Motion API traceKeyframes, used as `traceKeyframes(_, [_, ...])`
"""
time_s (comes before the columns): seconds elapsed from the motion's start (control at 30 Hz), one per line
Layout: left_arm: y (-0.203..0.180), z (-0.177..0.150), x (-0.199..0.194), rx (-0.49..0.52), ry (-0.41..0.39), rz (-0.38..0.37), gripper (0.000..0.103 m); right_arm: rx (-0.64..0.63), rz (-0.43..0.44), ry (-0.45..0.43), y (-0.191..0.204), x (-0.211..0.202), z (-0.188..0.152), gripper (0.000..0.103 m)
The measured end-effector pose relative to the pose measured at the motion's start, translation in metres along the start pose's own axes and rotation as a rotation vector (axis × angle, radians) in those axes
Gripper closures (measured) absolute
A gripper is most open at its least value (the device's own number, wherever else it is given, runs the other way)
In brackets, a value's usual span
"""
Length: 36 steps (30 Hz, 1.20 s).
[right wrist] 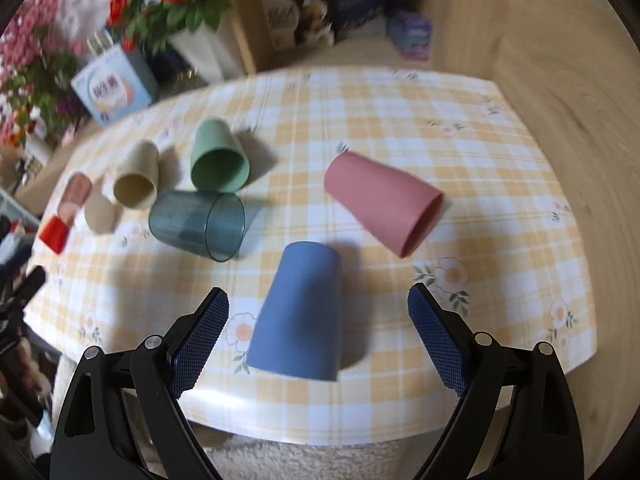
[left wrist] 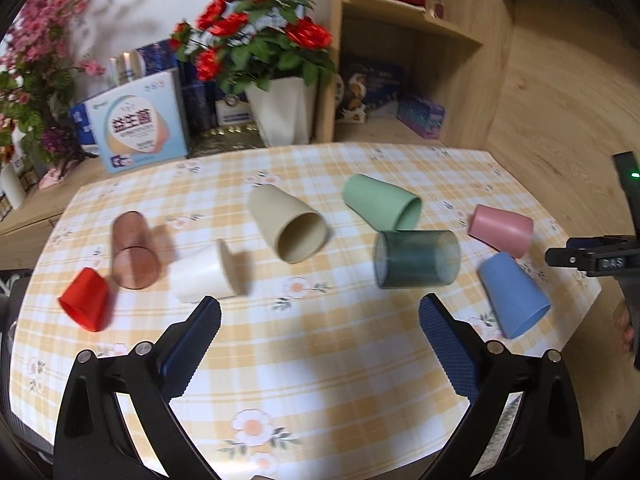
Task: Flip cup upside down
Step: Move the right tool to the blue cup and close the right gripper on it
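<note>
While all the cups are lying on their sides on the bench (right wrist: 400,120), you're holding both claws spread and empty; the right claw (right wrist: 318,312) is hovering over the blue cup (right wrist: 298,312), the left claw (left wrist: 320,320) is waiting. Nothing flipped yet.

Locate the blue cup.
In the right wrist view the blue cup lies on its side near the tablecloth's front edge, ahead of the open right gripper, below the pink cup.
</note>
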<state>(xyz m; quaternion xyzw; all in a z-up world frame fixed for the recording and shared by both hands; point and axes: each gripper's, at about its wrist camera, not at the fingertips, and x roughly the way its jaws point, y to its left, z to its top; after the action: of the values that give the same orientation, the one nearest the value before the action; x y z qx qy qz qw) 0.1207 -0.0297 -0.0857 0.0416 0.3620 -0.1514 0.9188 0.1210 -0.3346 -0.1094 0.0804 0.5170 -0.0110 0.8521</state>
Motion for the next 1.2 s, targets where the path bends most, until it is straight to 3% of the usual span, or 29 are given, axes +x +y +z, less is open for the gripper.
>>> traceKeyframes(0.23, [0.031,-0.01,-0.011,-0.118,-0.012,0.012,0.006,0.031,0.027,0.168,-0.004,0.05,0.023,0.015])
traceKeyframes(0.4, [0.043,-0.017,-0.009,-0.173,0.015,0.008,0.006,0.047,-0.026,0.236,-0.009,0.073,0.032,0.016])
traceKeyframes(0.47, [0.046,-0.02,-0.007,-0.182,0.021,0.007,0.006,0.048,-0.026,0.257,-0.01,0.077,0.033,0.031])
traceKeyframes(0.5, [0.046,-0.022,-0.006,-0.19,0.027,0.005,0.006,0.045,-0.03,0.271,-0.01,0.08,0.033,0.031])
traceKeyframes(0.6, [0.044,-0.023,-0.003,-0.207,0.038,-0.009,0.006,0.04,-0.038,0.289,-0.01,0.086,0.033,0.032])
traceKeyframes(0.83, [0.034,-0.029,-0.001,-0.204,0.052,-0.018,0.006,0.027,-0.056,0.326,-0.008,0.103,0.033,0.048])
traceKeyframes(1.2, [0.034,-0.032,0.0,-0.224,0.065,-0.015,0.006,0.015,-0.017,0.266,-0.002,0.095,0.022,0.048])
